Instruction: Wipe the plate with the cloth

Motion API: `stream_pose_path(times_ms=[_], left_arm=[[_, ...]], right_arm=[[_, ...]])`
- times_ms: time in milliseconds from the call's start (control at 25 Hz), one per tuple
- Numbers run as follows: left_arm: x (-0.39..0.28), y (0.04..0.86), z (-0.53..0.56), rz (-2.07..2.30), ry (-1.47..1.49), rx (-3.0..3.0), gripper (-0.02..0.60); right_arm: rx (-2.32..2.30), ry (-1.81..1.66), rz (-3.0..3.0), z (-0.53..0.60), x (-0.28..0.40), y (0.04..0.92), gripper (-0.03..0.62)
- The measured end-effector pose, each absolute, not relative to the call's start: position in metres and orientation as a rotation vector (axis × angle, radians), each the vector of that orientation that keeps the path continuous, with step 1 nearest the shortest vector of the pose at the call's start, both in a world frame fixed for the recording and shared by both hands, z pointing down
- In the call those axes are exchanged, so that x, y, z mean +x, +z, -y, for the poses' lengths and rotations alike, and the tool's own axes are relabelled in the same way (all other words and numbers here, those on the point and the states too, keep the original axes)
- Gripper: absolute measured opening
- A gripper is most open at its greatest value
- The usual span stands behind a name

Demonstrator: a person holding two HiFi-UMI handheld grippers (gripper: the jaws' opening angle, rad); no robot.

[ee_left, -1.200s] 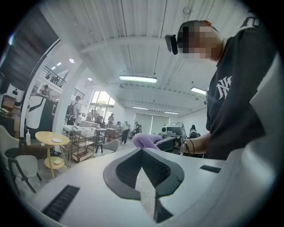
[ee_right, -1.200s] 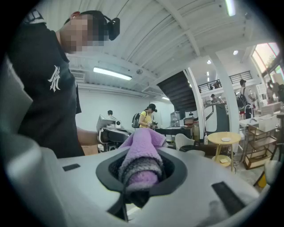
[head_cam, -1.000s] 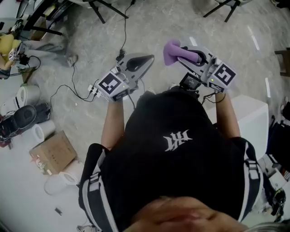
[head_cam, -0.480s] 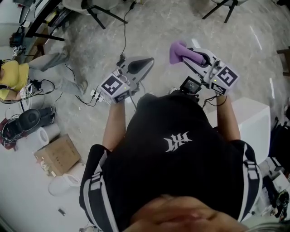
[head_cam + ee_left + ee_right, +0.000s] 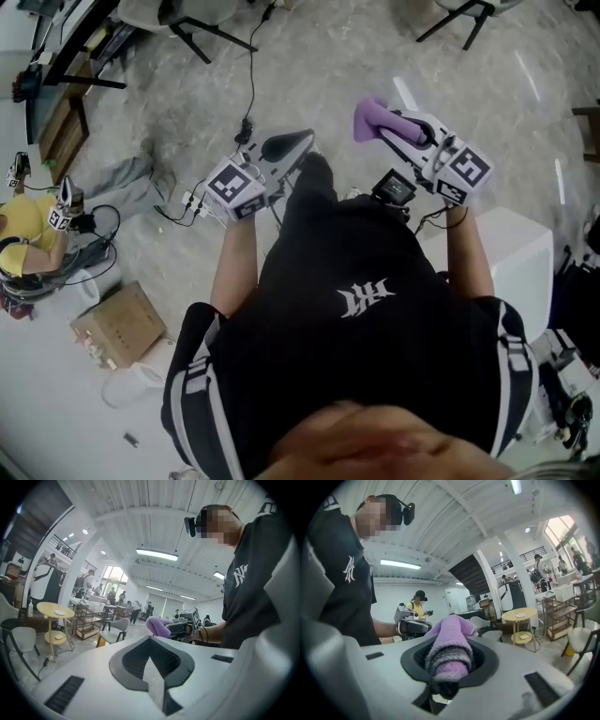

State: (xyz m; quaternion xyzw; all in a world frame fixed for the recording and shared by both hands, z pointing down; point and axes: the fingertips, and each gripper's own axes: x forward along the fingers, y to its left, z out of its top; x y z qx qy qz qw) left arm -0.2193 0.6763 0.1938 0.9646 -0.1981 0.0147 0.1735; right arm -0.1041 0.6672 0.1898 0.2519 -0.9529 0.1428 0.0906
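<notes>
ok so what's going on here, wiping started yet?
A person in a black shirt holds a gripper in each hand above a speckled grey floor. The right gripper is shut on a fluffy purple cloth. The left gripper is shut and empty. No plate is in view, so wiping hasn't begun.

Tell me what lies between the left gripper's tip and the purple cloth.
Only bare floor separates the left gripper from the cloth, which the right gripper clamps; the head view shows it.
</notes>
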Motion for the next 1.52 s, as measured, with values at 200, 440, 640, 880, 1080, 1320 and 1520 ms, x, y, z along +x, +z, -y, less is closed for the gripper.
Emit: stream_pose_path(times_ms=[200,440,640,880,1080,1320,1520], left_arm=[[-0.240,0.215,-0.595,0.565,0.050,2.749,0.014],[-0.277,0.221,-0.470,0.570,-0.003,2.746,0.015],[-0.303,0.213,-0.384,0.560,-0.036,2.750,0.014],[-0.311,0.213,-0.305,0.561,-0.053,2.764,0.015],[-0.287,0.223,-0.242,0.564,-0.039,2.742,0.015],[-0.248,0.220,-0.151,0.654,0.023,2.714,0.015],[-0.219,0.210,-0.077,0.715,0.050,2.672,0.015]], right_arm=[[0.800,0.423,2.806,-0.594,-0.113,0.197,0.097],[0.833,0.414,2.745,-0.480,-0.140,0.198,0.097],[0.870,0.355,2.735,-0.398,-0.165,0.181,0.098],[0.930,0.292,2.702,-0.321,-0.161,0.177,0.097],[0.947,0.318,2.727,-0.253,-0.134,0.185,0.098],[0.826,0.358,2.801,-0.151,-0.102,0.193,0.097],[0.675,0.349,2.789,-0.076,-0.073,0.191,0.097]])
